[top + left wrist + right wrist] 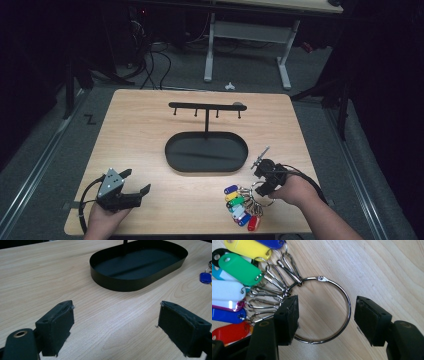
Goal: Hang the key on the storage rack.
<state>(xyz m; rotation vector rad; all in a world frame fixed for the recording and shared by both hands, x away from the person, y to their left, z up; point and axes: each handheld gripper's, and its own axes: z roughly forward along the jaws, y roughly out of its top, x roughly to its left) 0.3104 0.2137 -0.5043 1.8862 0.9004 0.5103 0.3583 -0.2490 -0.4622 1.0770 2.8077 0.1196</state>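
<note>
A large metal ring (347,303) lies flat on the wooden table, carrying several snap hooks with coloured plastic key tags (239,268) fanned out to its left. My right gripper (327,317) hovers over the ring, open: one pad sits over the ring's left side and the other stands outside its right side, neither pressing on it. In the high view the right gripper (265,182) is at the front right, beside the bunch of tags (241,207). My left gripper (140,181) rests at the front left, open (116,322) with bare table between its pads.
A black oval tray (170,150) sits mid-table with a post and a hooked crossbar (207,106) rising from its far side. Its wall (120,285) lies ahead of the left gripper, and a blue tag (205,278) shows at the right edge.
</note>
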